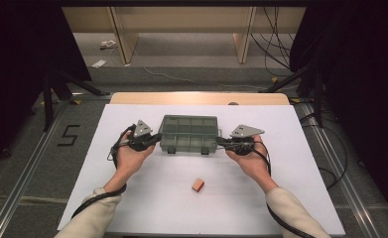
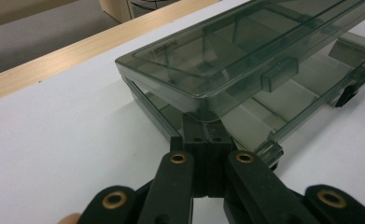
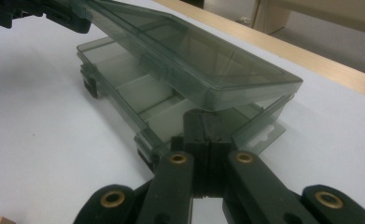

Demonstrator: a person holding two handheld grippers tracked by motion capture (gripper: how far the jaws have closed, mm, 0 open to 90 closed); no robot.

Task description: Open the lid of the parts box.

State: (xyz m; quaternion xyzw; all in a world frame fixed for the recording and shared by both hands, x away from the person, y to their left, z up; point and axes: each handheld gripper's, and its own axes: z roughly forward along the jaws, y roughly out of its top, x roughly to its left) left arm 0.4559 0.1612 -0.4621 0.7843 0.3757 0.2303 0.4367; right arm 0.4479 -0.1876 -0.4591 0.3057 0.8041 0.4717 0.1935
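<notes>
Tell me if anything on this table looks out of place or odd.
The box's lid sits raised and tilted above the tray, propped by both shut claws, left and right. A small orange block lies loose on the table, apart from the box.

Sleeves: cream, long, reaching the wrists
Left gripper (image 1: pixel 154 139): black jaws, brass-coloured pivot screws, grey three-cornered top plate
Right gripper (image 1: pixel 220 143): same build
Cables: black, trailing along each forearm
</notes>
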